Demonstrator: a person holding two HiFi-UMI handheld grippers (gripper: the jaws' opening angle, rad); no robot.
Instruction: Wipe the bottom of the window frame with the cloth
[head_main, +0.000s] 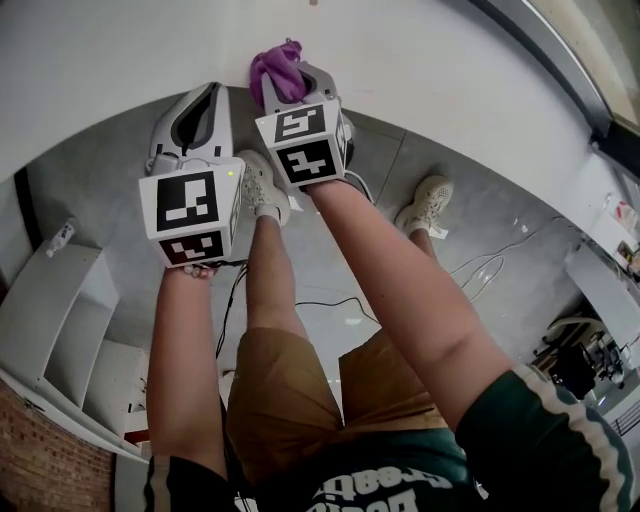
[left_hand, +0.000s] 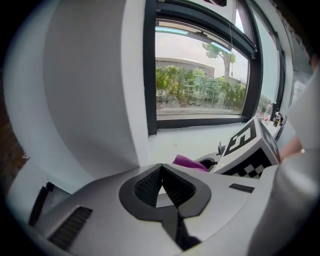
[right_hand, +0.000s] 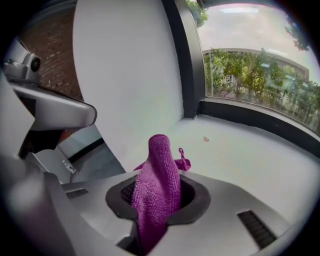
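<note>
Now right gripper (right_hand: 157, 194) clamps the cloth (right_hand: 160, 155); left gripper (left_hand: 161, 184) sits pinched together, empty. Frame (right_hand: 250, 119) looks not yet wiped.

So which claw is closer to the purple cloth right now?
Right. The right claw is clamped on the cloth, which sticks up between its jaws. The left claw is shut and empty, with the cloth off to its right.

Daylight floods through the window (left_hand: 200, 80), bright, a touch hazy up top. The white sill (right_hand: 240, 150) glows evenly, shadows soft. All 3 views bow hard; the 2 gripper views go black at the corners. The purple cloth (right_hand: 157, 185) reads crisp, weave and all.
</note>
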